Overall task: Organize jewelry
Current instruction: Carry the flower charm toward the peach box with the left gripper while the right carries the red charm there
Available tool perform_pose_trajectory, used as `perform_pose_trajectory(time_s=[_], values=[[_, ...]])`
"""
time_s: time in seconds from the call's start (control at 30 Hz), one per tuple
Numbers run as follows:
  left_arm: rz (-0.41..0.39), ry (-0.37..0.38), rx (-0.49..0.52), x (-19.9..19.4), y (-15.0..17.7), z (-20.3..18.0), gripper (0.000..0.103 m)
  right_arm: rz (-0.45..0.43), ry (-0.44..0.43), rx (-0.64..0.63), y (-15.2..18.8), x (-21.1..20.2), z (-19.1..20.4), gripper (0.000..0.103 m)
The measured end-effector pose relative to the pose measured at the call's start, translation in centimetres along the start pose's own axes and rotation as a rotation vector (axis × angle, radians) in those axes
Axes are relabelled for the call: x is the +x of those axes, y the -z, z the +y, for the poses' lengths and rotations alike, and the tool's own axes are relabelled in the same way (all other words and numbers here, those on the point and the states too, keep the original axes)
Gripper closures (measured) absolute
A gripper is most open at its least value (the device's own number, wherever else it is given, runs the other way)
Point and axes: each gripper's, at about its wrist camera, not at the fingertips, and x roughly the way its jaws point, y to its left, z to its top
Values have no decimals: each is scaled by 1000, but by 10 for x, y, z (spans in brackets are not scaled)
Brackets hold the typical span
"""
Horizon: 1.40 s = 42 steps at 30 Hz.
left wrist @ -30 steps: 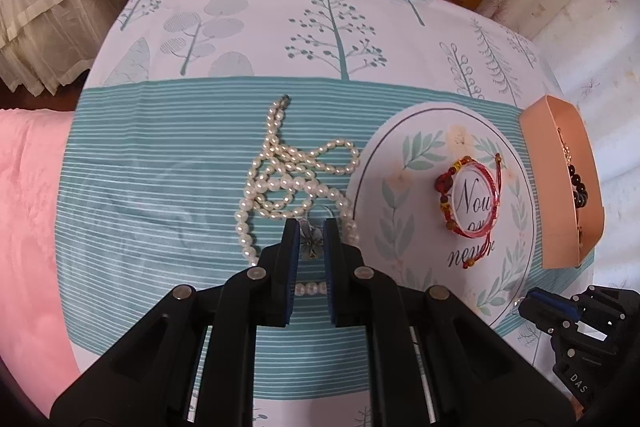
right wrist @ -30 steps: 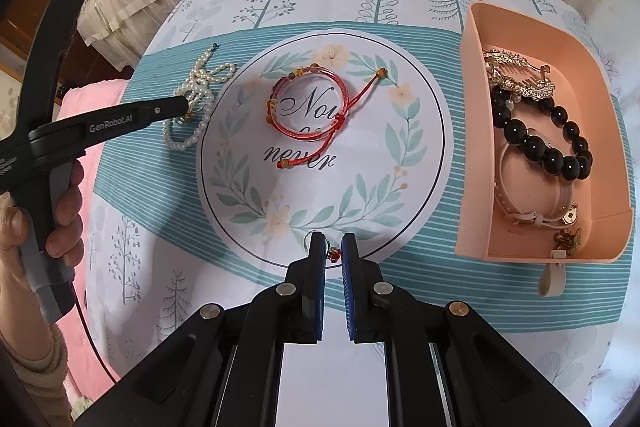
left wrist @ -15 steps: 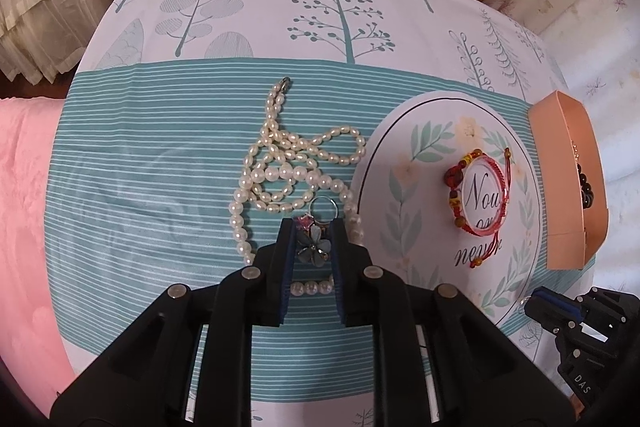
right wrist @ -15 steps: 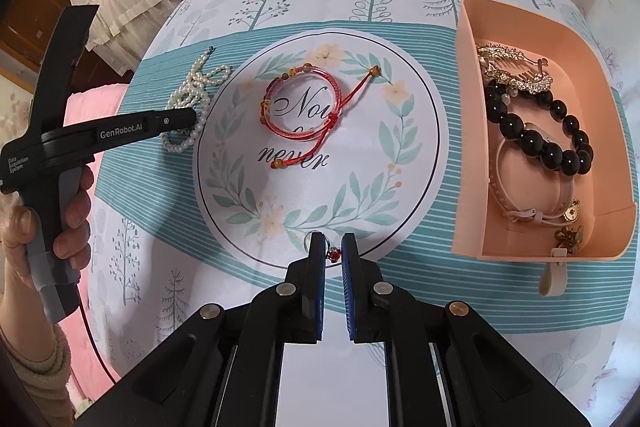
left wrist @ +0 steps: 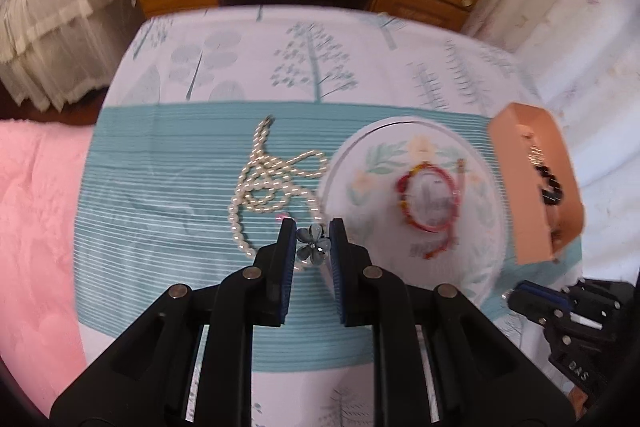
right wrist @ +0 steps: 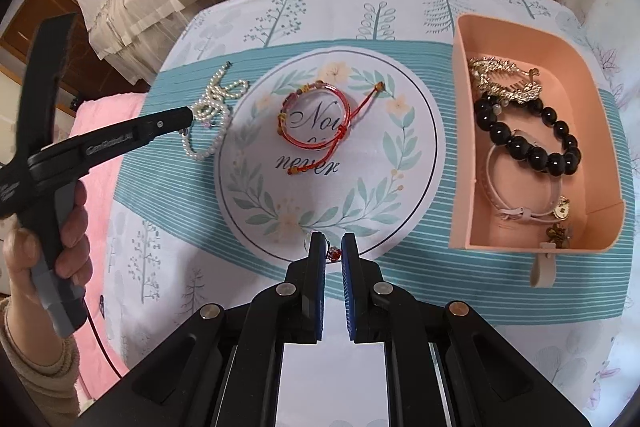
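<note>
Between left hand-held gripper (left wrist: 313, 233) pads: blue flower charm (left wrist: 313, 245) pinched, blurred; right hand-held gripper (right wrist: 332, 249) clamps half-hidden red-beaded ring (right wrist: 333, 253).

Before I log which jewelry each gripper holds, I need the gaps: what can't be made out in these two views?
- Left wrist view: motion blur smears the blue flower-shaped charm; its pink attachment is unclear.
- Right wrist view: the small red-beaded piece is mostly hidden by the right gripper's fingers.
- Left wrist view: the pink plastic tray shows mainly its wall, hiding its contents.
</note>
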Motion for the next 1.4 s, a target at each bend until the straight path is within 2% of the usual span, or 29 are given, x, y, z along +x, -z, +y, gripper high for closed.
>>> perform_pose_trajectory(time_s=[0.2,0.47,0.77,0.93,1.23,1.4], values=[[-120,-79,165,-33,21,-48,89,-58,-18,-13,11,-31,-1,95],[-186,-65,266,-55,34,-103,89,-143,0,0,26,-81,-20,95],[-247,-38,344,-66,39,-163,89,-286,43,34,30,-142,-60,95],[-257,-16,368,-63,39,-190,89,-423,89,32,39,-169,-82,95],[-238,17,388,-45,31,-226,89,-520,102,24,54,-181,-109,95],[-232,33,364,-32,19,-239,89,-511,145,27,56,-171,-115,95]])
